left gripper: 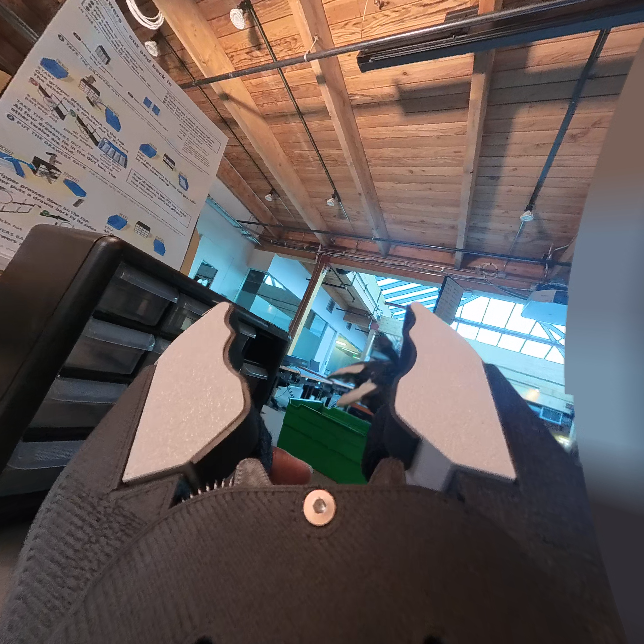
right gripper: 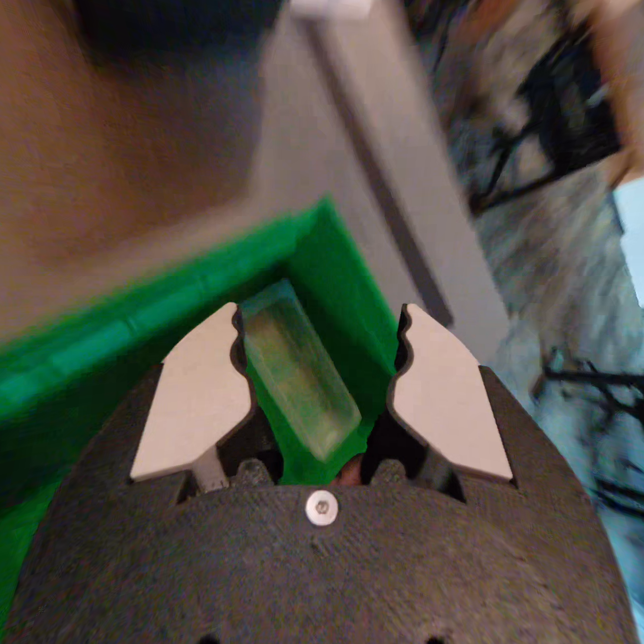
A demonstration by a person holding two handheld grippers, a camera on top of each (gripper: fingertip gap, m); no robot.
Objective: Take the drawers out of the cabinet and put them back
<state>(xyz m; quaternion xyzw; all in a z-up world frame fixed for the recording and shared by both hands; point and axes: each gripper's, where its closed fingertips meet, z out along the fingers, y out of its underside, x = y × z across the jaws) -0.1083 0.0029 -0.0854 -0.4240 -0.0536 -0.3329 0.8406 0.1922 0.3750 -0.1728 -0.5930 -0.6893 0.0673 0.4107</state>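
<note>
Left gripper (left gripper: pixel 319 313): tilted upward, toward the wooden ceiling (left gripper: pixel 383 122) and windows. Jaws spread wide, nothing between them. It sits low beside the cabinet.

Right gripper (right gripper: pixel 319 313): pointed down into the green bin (right gripper: pixel 209 278). Jaws spread apart, gripping nothing. The view is motion-blurred. The right gripper also appears, small and blurred, in the left wrist view above the bin, just inside the left gripper's right finger.

Cabinet (left gripper: pixel 52 313): black frame, at left of the left wrist view, close to the left gripper. Translucent drawers (left gripper: pixel 136 299) sit in its upper rows; at least one slot at the right end looks dark and open, though the left finger partly hides it.

Poster (left gripper: pixel 104 139): white instruction sheet standing behind the cabinet.

Green bin: ahead of the left gripper, right of the cabinet.

Clear drawer (right gripper: pixel 299 369): lies inside the bin near its far corner, open side up, between the right gripper's fingers in the frame but below them, untouched.
</note>
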